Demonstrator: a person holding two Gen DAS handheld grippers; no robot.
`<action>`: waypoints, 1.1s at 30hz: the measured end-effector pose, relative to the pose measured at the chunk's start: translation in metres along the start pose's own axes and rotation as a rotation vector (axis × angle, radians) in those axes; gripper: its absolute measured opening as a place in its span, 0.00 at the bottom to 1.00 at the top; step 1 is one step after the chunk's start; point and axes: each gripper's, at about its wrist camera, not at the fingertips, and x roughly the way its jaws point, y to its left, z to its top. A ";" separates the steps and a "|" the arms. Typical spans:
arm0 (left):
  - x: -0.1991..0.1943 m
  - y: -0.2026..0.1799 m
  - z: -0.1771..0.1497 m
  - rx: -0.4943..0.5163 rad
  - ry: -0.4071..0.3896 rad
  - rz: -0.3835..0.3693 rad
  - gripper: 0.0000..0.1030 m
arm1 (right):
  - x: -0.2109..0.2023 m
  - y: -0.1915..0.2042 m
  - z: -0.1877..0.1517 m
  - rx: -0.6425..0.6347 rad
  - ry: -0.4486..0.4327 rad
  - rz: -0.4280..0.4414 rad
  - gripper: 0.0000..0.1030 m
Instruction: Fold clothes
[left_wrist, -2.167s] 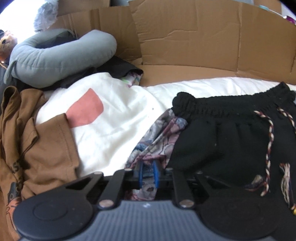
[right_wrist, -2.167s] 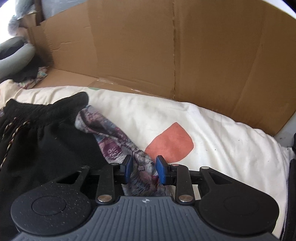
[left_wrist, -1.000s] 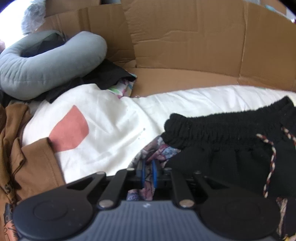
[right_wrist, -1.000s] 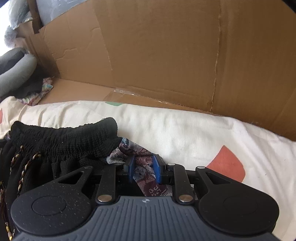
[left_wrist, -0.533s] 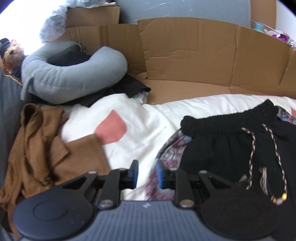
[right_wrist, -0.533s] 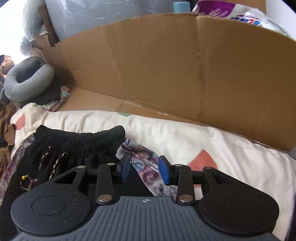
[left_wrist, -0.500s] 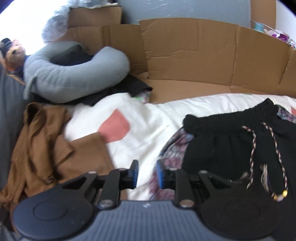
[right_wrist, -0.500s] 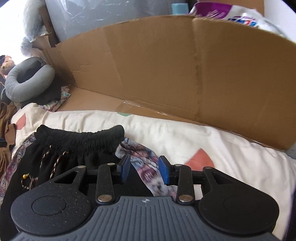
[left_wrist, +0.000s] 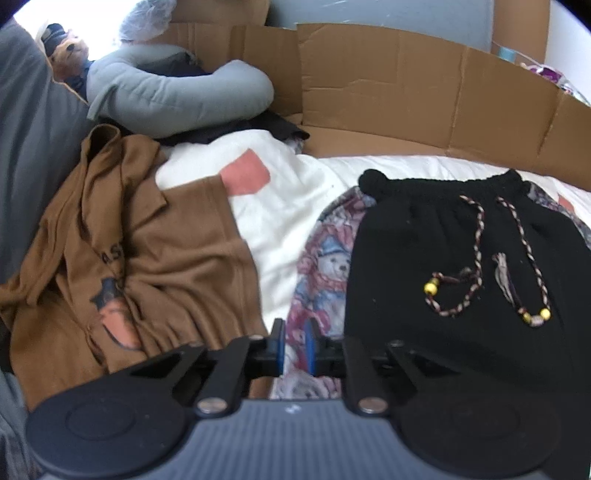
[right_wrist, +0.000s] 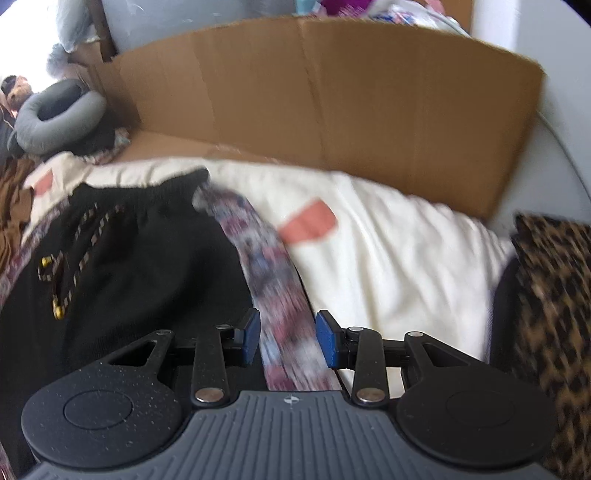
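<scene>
Left hand-held gripper (left_wrist: 294, 345) has just been narrowing, jaws slightly apart, gripping nothing; right hand-held gripper (right_wrist: 287, 338) hangs open. Below both, black shorts (left_wrist: 461, 266) lie flat over patterned cloth (right_wrist: 273, 284) on the white bedsheet (right_wrist: 399, 258).

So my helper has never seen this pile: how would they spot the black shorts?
On the white bedsheet before the cardboard wall, they lie atop a teddy-bear print cloth. Only the black shorts have a braided drawstring with yellow beads.
</scene>
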 end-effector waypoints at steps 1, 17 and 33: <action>0.000 -0.001 -0.003 -0.001 0.000 -0.001 0.12 | -0.003 -0.002 -0.007 0.000 0.005 -0.006 0.38; 0.002 -0.011 -0.034 -0.014 -0.016 0.021 0.12 | -0.009 -0.012 -0.090 -0.030 0.059 -0.132 0.25; 0.008 0.000 -0.078 -0.064 0.049 0.053 0.07 | -0.006 -0.015 -0.107 -0.028 0.114 -0.210 0.24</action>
